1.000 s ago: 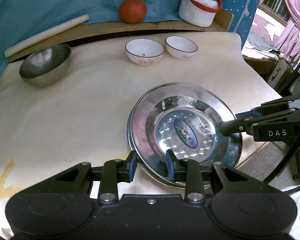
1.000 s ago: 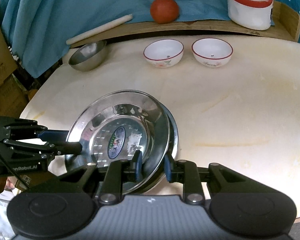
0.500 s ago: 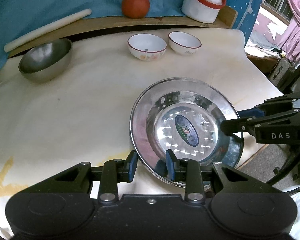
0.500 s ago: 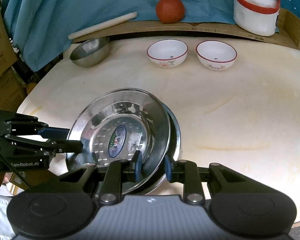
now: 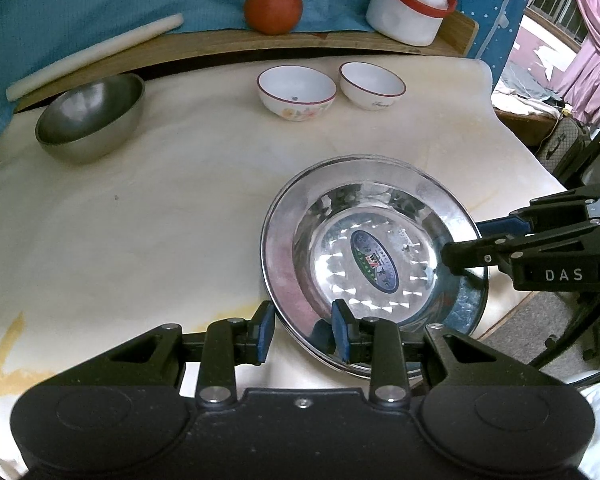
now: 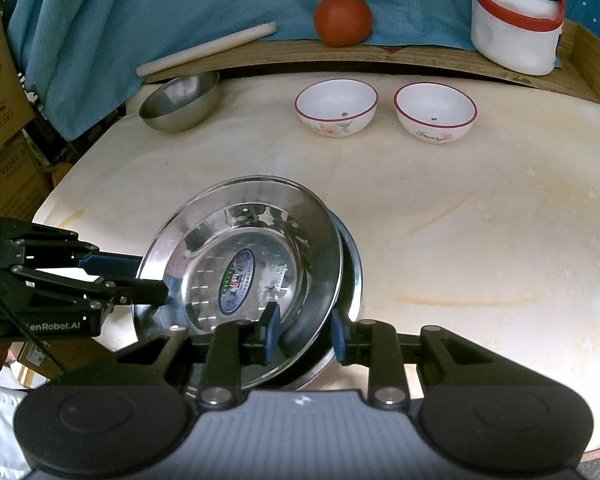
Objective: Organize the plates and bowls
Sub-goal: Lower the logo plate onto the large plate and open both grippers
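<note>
Two steel plates lie stacked near the table's front edge. The top plate [image 5: 340, 208] [image 6: 236, 240], with an oval sticker, rests tilted in the lower plate [image 5: 468, 308] [image 6: 352, 264]. My left gripper [image 5: 303, 332] [image 6: 152, 280] is shut on the top plate's rim, one finger inside and one outside. From the opposite side my right gripper [image 6: 304, 334] [image 5: 462, 240] clamps the rim the same way. A steel bowl [image 5: 92, 120] [image 6: 180, 102] sits at the back left. Two white red-rimmed bowls [image 5: 296, 90] [image 5: 372, 84] stand side by side at the back.
A wooden ledge [image 5: 220, 46] behind the table carries a white rod [image 5: 96, 54], a red round fruit [image 5: 273, 8] and a white container with a red handle [image 5: 410, 8]. Blue cloth hangs behind. Cardboard boxes [image 6: 4, 120] stand off the table's left.
In the left wrist view the top plate has settled more squarely over the lower one, whose rim shows less on the left. Both grippers keep their places on the rim.
</note>
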Action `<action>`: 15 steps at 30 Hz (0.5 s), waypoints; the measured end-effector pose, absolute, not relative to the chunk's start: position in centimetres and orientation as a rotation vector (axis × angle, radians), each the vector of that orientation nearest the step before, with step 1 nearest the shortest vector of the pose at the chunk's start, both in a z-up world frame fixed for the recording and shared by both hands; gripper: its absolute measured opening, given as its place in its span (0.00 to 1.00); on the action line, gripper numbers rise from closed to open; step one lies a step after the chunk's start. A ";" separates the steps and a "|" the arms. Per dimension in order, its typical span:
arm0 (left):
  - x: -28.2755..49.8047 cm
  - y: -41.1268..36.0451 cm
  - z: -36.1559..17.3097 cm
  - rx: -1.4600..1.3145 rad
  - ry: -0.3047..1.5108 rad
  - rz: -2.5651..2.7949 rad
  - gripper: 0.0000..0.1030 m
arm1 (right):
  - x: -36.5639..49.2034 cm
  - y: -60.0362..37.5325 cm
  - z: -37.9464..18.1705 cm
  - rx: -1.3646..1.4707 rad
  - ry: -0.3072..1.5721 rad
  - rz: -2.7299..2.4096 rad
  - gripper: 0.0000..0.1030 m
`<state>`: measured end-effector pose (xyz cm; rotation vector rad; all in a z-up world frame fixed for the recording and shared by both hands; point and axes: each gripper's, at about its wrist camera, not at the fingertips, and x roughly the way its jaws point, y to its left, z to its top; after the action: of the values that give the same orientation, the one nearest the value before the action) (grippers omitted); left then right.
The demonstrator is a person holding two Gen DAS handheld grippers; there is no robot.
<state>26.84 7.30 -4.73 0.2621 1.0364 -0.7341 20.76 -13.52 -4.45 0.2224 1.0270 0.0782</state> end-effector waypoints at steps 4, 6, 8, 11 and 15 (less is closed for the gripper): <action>26.9 7.3 -4.8 0.260 1.036 -0.734 0.31 | 20.8 -13.6 -4.3 0.223 1.027 0.075 0.30; 27.0 7.4 -4.8 0.255 1.037 -0.734 0.31 | 20.8 -13.6 -4.3 0.225 1.027 0.073 0.31; 27.1 7.4 -4.7 0.248 1.033 -0.734 0.31 | 20.9 -13.6 -4.3 0.225 1.026 0.071 0.31; 27.2 7.6 -4.4 0.236 1.021 -0.732 0.36 | 20.8 -13.7 -4.2 0.228 1.023 0.067 0.37; 27.6 7.8 -4.3 0.221 1.016 -0.713 0.46 | 20.8 -14.1 -4.1 0.235 1.015 0.061 0.42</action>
<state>27.56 7.81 -4.33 0.2209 1.0160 -0.7125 20.77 -14.06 -4.07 0.2351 1.0152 0.0610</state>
